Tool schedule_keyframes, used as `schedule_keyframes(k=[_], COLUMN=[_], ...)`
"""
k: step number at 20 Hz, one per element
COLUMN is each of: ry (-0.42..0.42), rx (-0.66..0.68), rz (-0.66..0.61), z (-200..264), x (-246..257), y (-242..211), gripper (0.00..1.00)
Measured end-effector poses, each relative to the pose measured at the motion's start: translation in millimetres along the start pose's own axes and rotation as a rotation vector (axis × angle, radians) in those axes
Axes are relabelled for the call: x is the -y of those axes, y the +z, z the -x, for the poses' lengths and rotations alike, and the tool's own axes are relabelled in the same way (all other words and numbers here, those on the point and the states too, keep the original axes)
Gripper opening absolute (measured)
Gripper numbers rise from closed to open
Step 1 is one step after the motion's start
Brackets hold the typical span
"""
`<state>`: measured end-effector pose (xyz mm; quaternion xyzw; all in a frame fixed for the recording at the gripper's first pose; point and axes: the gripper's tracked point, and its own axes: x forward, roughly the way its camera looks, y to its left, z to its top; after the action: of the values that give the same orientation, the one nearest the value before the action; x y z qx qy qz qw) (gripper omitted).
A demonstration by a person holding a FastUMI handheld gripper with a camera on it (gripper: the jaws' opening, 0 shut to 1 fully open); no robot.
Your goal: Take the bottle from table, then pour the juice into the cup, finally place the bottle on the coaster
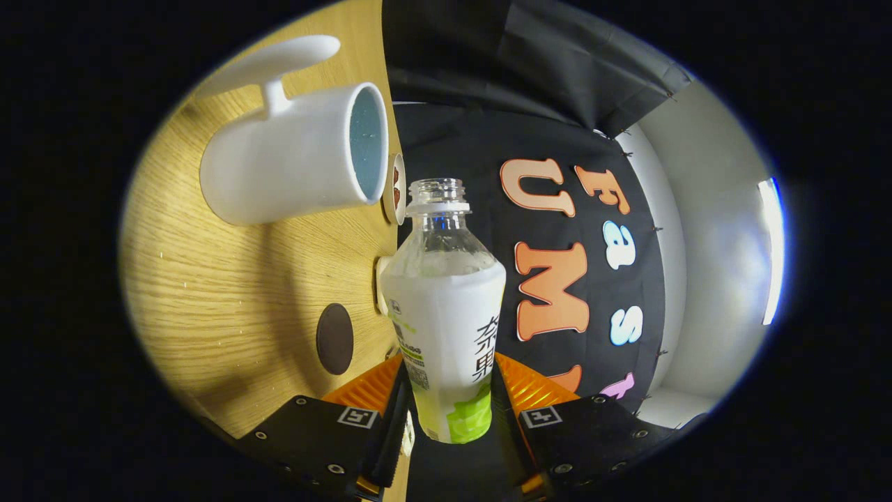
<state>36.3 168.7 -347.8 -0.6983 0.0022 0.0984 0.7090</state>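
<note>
Gripper view: a clear plastic bottle (446, 307) is held between the two fingers of the tongs (449, 411), which are closed on its lower body, one finger pressed to each side. The bottle is uncapped, its threaded neck open, and a white sleeve with green at the base is wrapped around its body (the print is left unread). The upper shoulder is seen to be transparent, with a pale, foamy line just above the sleeve.

The whole scene is rolled sideways, so that the wooden worktop (230, 300) is seen standing beside the bottle rather than beneath it. A white cup (293, 164) with a handle is seen on the worktop beyond the fingers, its open mouth turned toward the bottle's neck and its inside showing bluish. The bottle's mouth is placed near the cup's rim but apart from it, just past the rim.

A small dark round coaster (334, 339) is seen on the worktop, nearer the tongs than the cup and well apart from it. A round disc (397, 189) is glimpsed edge-on just behind the cup, at the worktop's far edge. Black cloth and a pale wall are seen behind the bottle.
</note>
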Motion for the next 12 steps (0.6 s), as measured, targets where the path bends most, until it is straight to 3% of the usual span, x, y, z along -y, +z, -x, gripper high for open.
schedule_keyframes(k=[12], ry=[-0.029], rx=[0.021], rz=[0.083], z=[-1.1], x=[5.7], y=[4.1], gripper=[0.60])
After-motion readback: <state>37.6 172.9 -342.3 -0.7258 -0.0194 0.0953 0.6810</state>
